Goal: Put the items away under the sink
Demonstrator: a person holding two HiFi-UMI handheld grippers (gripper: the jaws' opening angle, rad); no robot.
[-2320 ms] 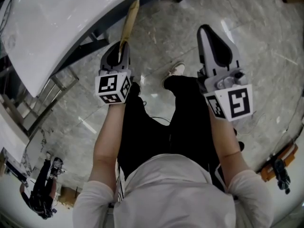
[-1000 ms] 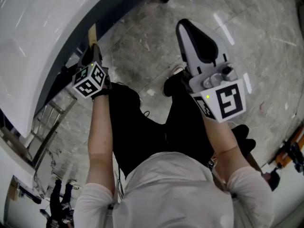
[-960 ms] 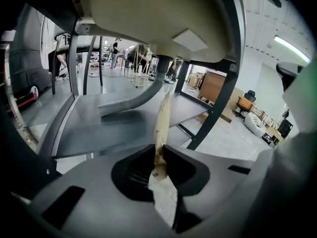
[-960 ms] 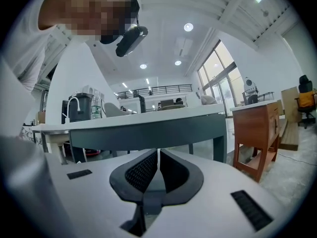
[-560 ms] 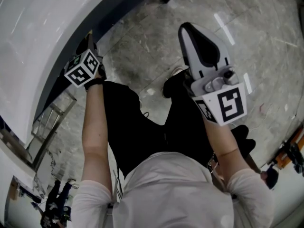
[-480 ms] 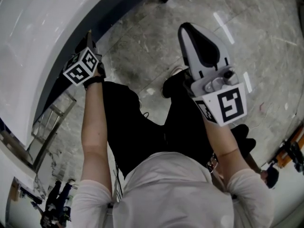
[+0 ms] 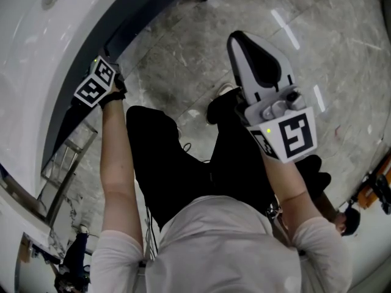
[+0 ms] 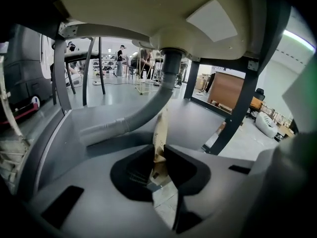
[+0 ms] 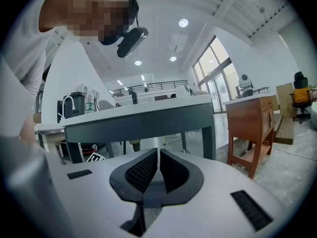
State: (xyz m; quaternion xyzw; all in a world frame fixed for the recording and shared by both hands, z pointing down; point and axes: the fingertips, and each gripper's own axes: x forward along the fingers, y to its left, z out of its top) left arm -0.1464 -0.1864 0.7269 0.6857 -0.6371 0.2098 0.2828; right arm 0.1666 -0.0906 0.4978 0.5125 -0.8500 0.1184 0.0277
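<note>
Paper packet (image 8: 159,139) under basin (image 8: 148,11), beside drainpipe (image 8: 141,112), open floor (image 8: 198,123) beyond

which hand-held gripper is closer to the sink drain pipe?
Left. The left hand-held gripper is under the sink, facing the drain pipe just ahead, jaws just eased wider on a tan paper strip. The right hand-held gripper is out over the floor, shut, empty.

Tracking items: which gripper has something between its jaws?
The left gripper: a brown paper strip between its jaws, just widened slightly; the right gripper's meet, empty.
</note>
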